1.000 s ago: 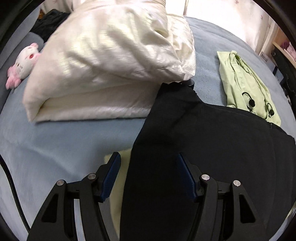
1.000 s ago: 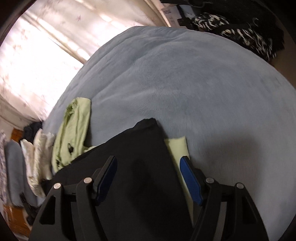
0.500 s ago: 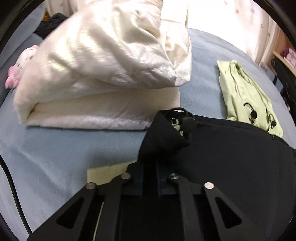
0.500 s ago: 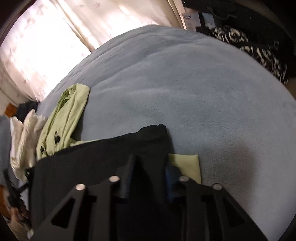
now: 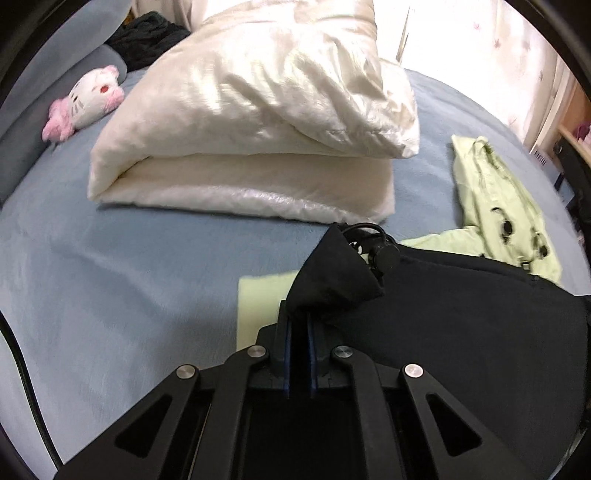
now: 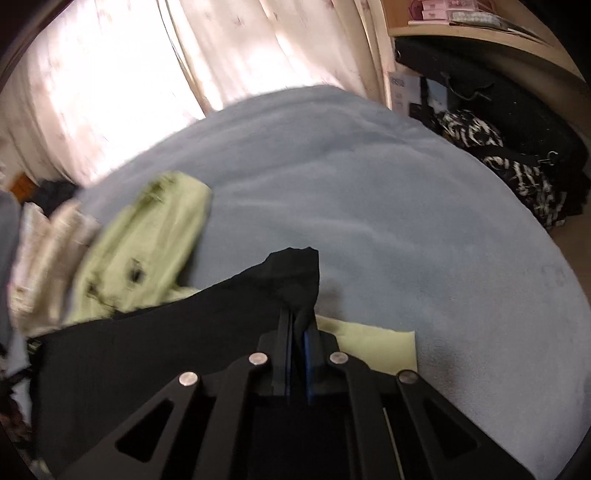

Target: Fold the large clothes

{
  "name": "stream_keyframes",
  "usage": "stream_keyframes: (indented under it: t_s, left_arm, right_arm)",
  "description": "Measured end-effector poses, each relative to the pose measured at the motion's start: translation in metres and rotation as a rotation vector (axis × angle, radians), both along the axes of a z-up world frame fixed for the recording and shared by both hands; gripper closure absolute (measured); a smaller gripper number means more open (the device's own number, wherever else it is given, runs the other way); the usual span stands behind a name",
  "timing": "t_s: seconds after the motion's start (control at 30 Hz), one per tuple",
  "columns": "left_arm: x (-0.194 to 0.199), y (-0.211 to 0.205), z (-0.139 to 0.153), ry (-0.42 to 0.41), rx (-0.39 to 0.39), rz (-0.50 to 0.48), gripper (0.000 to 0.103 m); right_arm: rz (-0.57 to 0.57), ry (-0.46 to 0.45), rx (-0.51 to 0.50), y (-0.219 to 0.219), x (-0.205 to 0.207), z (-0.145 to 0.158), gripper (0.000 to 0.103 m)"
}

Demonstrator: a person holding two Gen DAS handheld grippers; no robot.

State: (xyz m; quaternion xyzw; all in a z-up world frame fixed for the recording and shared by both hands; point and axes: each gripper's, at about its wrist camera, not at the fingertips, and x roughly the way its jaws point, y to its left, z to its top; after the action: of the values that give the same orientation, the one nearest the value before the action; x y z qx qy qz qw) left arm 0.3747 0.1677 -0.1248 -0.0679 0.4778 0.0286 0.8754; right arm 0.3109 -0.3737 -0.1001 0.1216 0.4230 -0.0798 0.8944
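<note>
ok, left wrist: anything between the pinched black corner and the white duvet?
Only bare blue bedsheet between the black garment corner and the folded duvet.

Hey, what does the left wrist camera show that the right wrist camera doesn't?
Only the left wrist view shows the pink and white plush toy and the whole folded cream duvet. Only the right wrist view shows the black and white patterned bag and the wooden shelf. Both show the blue bed cover, the light green garment and each claw, left and right, clamped on the black garment.
</note>
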Motion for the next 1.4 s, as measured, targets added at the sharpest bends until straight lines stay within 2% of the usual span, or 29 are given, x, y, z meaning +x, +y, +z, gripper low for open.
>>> stream_keyframes:
  t_s: [0.1, 0.17, 0.2, 0.3, 0.37, 0.5, 0.6, 0.67, 0.8, 0.93, 1.0, 1.07, 1.13, 1.2, 1.3, 1.4]
  left_arm:
    - [0.022, -0.018, -0.011, 0.010, 0.084, -0.014, 0.095]
    - [0.029, -0.021, -0.012, 0.018, 0.117, -0.006, 0.088]
    - [0.030, -0.021, -0.012, 0.026, 0.131, 0.004, 0.086]
    - [0.026, -0.019, -0.005, 0.036, 0.143, 0.008, 0.077]
    - [0.014, -0.016, 0.007, 0.015, 0.147, -0.005, 0.072]
    - [-0.022, -0.022, 0.040, -0.060, 0.167, -0.047, 0.066]
    - [-0.058, -0.034, 0.065, -0.115, 0.105, -0.119, 0.061]
    - [-0.084, -0.054, 0.074, -0.133, 0.066, -0.197, 0.061]
    - [-0.126, -0.102, 0.064, -0.099, 0.008, -0.351, 0.061]
    - [-0.146, -0.144, 0.028, -0.011, -0.020, -0.459, 0.061]
    - [-0.147, -0.156, 0.009, 0.027, 0.000, -0.464, 0.061]
    - [-0.144, -0.163, 0.004, 0.004, 0.017, -0.459, 0.061]
    - [-0.131, -0.162, 0.006, -0.002, -0.001, -0.448, 0.061]
    - [-0.114, -0.160, 0.009, -0.003, -0.022, -0.425, 0.061]
    - [-0.085, -0.158, 0.011, -0.016, 0.016, -0.377, 0.061]
    - [-0.052, -0.152, 0.009, -0.026, 0.039, -0.331, 0.061]
  right_arm:
    - [-0.033, 0.064, -0.077, 0.006, 0.014, -0.022, 0.097]
    - [-0.047, 0.083, -0.120, 0.008, 0.021, -0.030, 0.095]
    - [-0.057, 0.093, -0.134, 0.009, 0.023, -0.031, 0.094]
    - [-0.078, 0.129, -0.187, 0.012, 0.025, -0.027, 0.081]
    - [-0.054, 0.130, -0.220, 0.020, 0.018, -0.013, 0.079]
    - [0.016, 0.034, -0.182, 0.041, -0.016, 0.022, 0.067]
    - [0.091, -0.060, -0.099, 0.063, -0.056, 0.048, 0.059]
    - [0.162, -0.077, -0.025, 0.083, -0.080, 0.055, 0.059]
    - [0.315, -0.049, 0.066, 0.125, -0.111, 0.049, 0.059]
    - [0.450, 0.031, 0.112, 0.168, -0.127, 0.018, 0.059]
    - [0.490, 0.075, 0.102, 0.187, -0.125, -0.002, 0.059]
    - [0.494, 0.114, 0.090, 0.198, -0.114, -0.022, 0.059]
    - [0.473, 0.112, 0.108, 0.200, -0.099, -0.031, 0.059]
    - [0.445, 0.093, 0.146, 0.196, -0.078, -0.032, 0.059]
    - [0.397, 0.071, 0.176, 0.194, -0.047, -0.031, 0.059]
    - [0.352, 0.043, 0.154, 0.190, -0.008, -0.030, 0.059]
